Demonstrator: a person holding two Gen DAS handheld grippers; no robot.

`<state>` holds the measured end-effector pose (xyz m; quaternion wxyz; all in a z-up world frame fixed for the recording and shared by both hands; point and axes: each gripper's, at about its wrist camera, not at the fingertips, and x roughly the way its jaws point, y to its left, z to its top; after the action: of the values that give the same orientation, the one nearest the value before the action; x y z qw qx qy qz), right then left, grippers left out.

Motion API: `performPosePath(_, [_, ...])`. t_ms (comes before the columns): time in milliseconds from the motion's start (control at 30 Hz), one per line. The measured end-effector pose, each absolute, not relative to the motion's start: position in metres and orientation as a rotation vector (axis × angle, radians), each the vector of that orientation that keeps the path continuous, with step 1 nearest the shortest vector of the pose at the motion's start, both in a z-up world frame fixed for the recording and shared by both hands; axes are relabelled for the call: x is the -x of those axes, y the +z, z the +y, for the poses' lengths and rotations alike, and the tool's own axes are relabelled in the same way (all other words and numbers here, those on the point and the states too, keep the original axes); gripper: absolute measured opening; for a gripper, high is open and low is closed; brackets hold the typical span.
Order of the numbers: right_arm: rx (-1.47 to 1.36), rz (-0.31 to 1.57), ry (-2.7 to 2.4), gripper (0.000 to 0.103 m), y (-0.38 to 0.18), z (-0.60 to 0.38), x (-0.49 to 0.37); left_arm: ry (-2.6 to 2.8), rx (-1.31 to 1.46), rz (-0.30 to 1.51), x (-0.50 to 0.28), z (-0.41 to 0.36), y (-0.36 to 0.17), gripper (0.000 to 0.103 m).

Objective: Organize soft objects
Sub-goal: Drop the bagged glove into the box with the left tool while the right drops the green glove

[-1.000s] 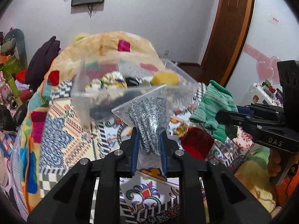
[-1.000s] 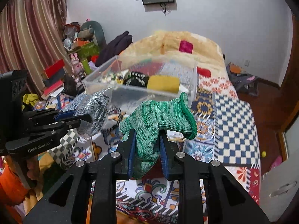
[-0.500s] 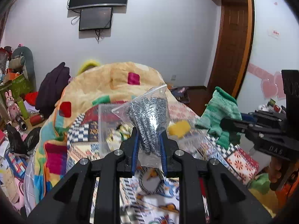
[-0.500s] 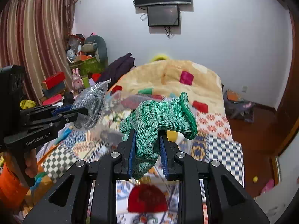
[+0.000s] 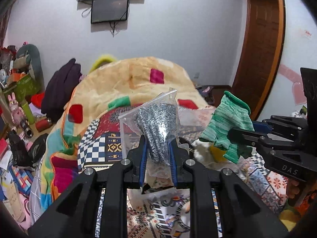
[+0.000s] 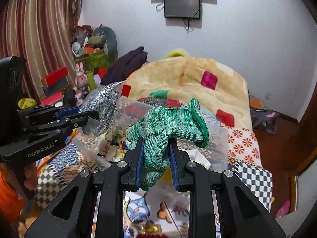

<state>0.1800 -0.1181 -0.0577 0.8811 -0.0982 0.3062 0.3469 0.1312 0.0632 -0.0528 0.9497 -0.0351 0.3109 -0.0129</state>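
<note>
Left hand-held gripper (image 5: 157, 156) clamped on bagged grey gloves (image 5: 158, 127), right hand-held gripper (image 6: 155, 156) on green glove (image 6: 168, 123), above clear bin (image 6: 220, 138).

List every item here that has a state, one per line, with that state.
left gripper: shut on the bagged grey gloves, held in the air
bagged grey gloves: in a clear plastic bag, pinched between the blue pads
right gripper: shut on the green glove, held in the air
green glove: crumpled, cuff to the right, clamped by its fingers
clear bin: open-topped, soft things inside
wall screen: dark
</note>
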Motion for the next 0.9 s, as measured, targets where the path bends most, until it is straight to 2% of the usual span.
performPosePath(400, [0.3, 0.725, 0.724, 0.022, -0.091, -0.094, -0.193, -0.028, 0.04, 0.709, -0.154, 0.063, -0.086, 0.021])
performPosePath(733, [0.314, 0.71, 0.711, 0.056, -0.082, -0.1, -0.188, -0.032, 0.044, 0.717, -0.145, 0.057, -0.081, 0.029])
performPosePath(833, [0.306, 0.7, 0.705, 0.066, -0.076, -0.105, -0.186, -0.03, 0.048, 0.694, -0.137, 0.057, -0.072, 0.04])
performPosePath(900, [0.296, 0.693, 0.7, 0.068, -0.071, -0.109, -0.184, -0.028, 0.048, 0.675, -0.131, 0.056, -0.065, 0.047])
